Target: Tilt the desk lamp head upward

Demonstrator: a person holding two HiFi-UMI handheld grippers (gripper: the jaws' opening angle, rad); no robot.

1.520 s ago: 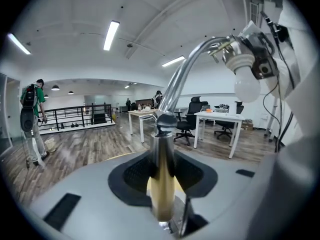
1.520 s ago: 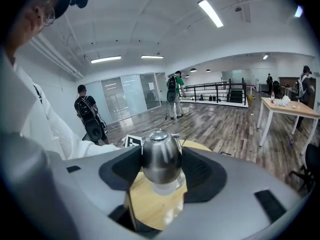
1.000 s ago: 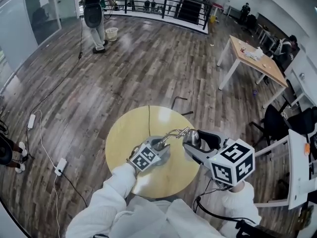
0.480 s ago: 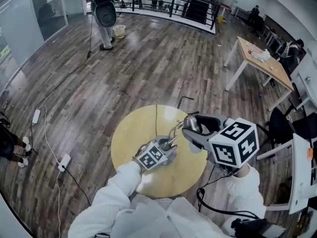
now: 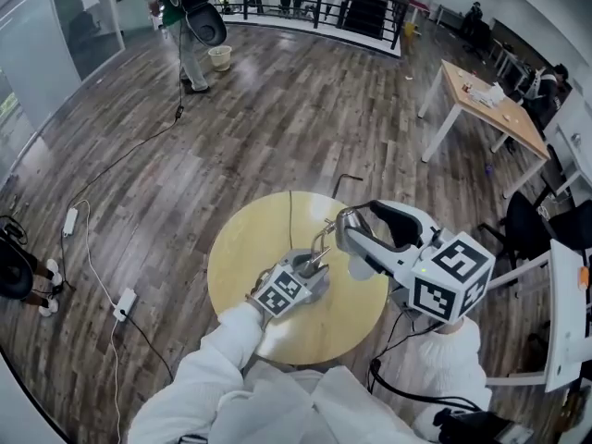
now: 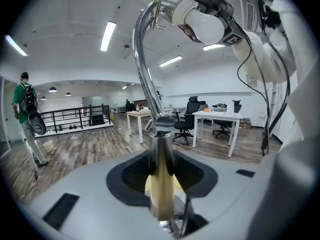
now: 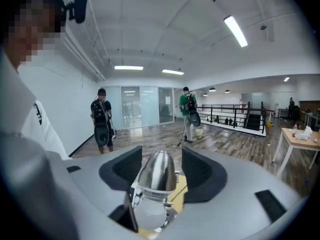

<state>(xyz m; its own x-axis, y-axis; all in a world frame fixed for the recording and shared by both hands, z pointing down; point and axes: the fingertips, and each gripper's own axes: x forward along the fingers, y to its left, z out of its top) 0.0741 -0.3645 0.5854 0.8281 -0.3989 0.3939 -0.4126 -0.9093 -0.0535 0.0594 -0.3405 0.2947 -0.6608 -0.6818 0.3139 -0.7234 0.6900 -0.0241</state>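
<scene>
**Desk lamp head** (image 7: 159, 176): bell-shaped polished chrome with a matte white bulb (image 5: 361, 268), held above the middle of the round table (image 5: 240, 248). The right gripper (image 7: 161, 159) clasped the head between widely spread jaws. The left gripper (image 6: 161, 169), jaws partly closed, clamped the straight chrome post (image 6: 161, 149) rising from the table's middle. Compared with a second earlier, head and right gripper stood higher over the table and the bulb had turned into the head view, so the upward tilt was judged well under way. A curved chrome neck (image 6: 141, 59) joined post to head. The tabletop was smooth and pale yellow.
</scene>
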